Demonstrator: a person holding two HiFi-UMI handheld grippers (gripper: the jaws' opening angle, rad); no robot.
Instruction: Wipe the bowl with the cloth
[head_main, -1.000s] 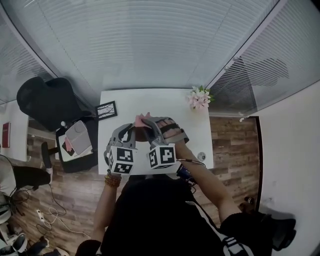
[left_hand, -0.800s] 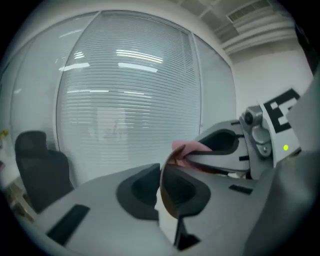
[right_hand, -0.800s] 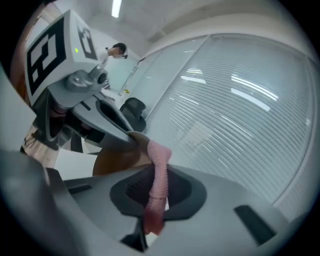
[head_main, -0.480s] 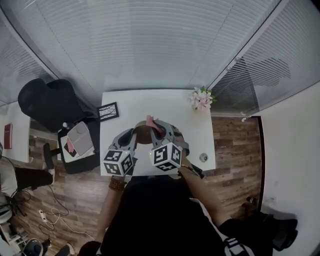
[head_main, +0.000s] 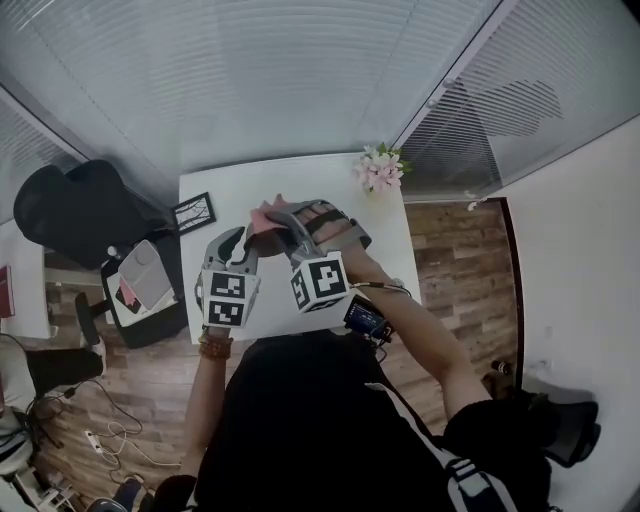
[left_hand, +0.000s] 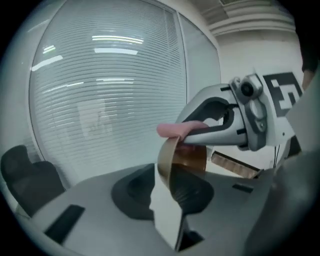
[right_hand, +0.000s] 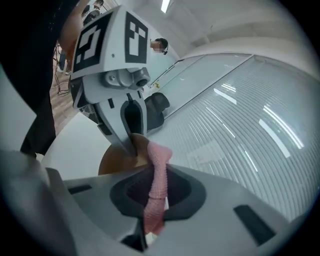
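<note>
A brown bowl (left_hand: 189, 161) stands tilted on its side over the white table (head_main: 375, 265). Its rim (left_hand: 165, 159) lies between the jaws of my left gripper (left_hand: 162, 196). Those jaws have just been opening: the right pad (left_hand: 196, 192) is at the bowl's wall, and a gap shows between the left pad and the rim. My right gripper (right_hand: 150, 197) is shut on a pink cloth (right_hand: 156, 187), whose free end lies over the bowl's upper rim (left_hand: 176, 130). In the head view the cloth (head_main: 263, 214) shows just beyond both grippers. The bowl (right_hand: 117, 159) sits behind the cloth.
Pink flowers (head_main: 378, 170) stand at the table's far right corner and a small black picture frame (head_main: 193, 212) at its far left. A black office chair (head_main: 75, 205) and a low stand with papers (head_main: 140, 275) are left of the table. Window blinds run behind.
The head camera has swung, so the table sits more to the left. Both grippers stay close together at the bowl, and the cloth stays in the right gripper.
</note>
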